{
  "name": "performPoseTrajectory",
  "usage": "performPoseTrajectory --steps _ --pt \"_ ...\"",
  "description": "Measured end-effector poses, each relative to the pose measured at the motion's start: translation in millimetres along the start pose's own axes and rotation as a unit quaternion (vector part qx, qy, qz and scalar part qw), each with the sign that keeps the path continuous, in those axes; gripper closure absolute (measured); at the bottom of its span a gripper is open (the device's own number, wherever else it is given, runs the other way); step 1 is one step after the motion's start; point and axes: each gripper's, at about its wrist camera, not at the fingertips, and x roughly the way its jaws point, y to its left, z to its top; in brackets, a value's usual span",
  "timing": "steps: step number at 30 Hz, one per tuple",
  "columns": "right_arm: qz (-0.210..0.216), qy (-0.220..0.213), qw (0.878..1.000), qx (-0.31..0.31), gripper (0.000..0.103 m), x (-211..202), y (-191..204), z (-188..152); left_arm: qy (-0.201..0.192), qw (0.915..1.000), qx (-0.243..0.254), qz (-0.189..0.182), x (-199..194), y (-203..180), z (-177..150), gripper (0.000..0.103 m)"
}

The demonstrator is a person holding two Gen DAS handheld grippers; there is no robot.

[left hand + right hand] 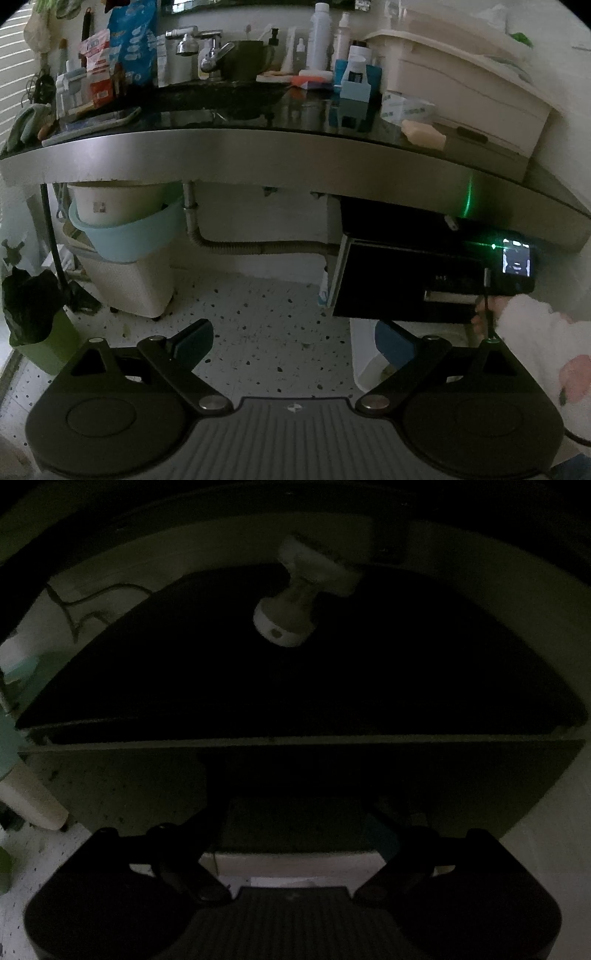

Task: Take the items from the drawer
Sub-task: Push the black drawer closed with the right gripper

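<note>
While the left tongs (293, 341) hang spread wide over the speckled floor (258, 295) with nothing between their blue-padded fingers (194, 341), the black drawer (406, 280) sits pulled out under the right end of the dark tabletop (258, 114), its pale slot handle facing outward. At the right edge of the left wrist view, a hand in a white sleeve (532, 325) holds the right device with a small lit screen (517, 260) just at the drawer front. From the right wrist view, very dim, the right tongs (297, 829) point into the open drawer (295, 686); their fingers show as dark shapes set apart, released and grasping nothing. Inside the drawer, toward its back wall, lies a white plug-like object (295, 602) with a round end, well apart from the tongs; what it is exactly I cannot tell. The rest of the drawer's inside is too dark to read. On the tabletop stand a tap (201, 50), white bottles (321, 35) and a beige storage box (454, 85); beneath it, to the left, a pale blue basin (125, 232) rests atop a cream bin (129, 284)
</note>
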Motion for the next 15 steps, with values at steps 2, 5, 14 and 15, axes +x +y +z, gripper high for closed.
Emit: performPoseTrajectory --steps 2,5,14,15 --pt "-0.004 -0.001 1.000 -0.009 0.018 1.9 2.1 2.4 0.000 1.0000 0.000 0.002 0.5 0.5 0.4 0.008" --pt "-0.002 0.000 1.000 -0.008 0.018 4.0 1.4 4.8 0.002 1.0000 -0.002 0.004 2.8 1.9 1.7 0.008" --pt "0.022 0.000 1.000 -0.018 0.018 -9.0 -1.4 -3.3 -0.011 0.9999 0.012 0.006 6.1 -1.2 6.7 0.008" --pt "0.028 -0.001 0.999 -0.019 0.018 -14.0 -1.6 -4.9 -0.010 0.9999 0.012 0.000 6.7 -1.5 6.9 0.008"
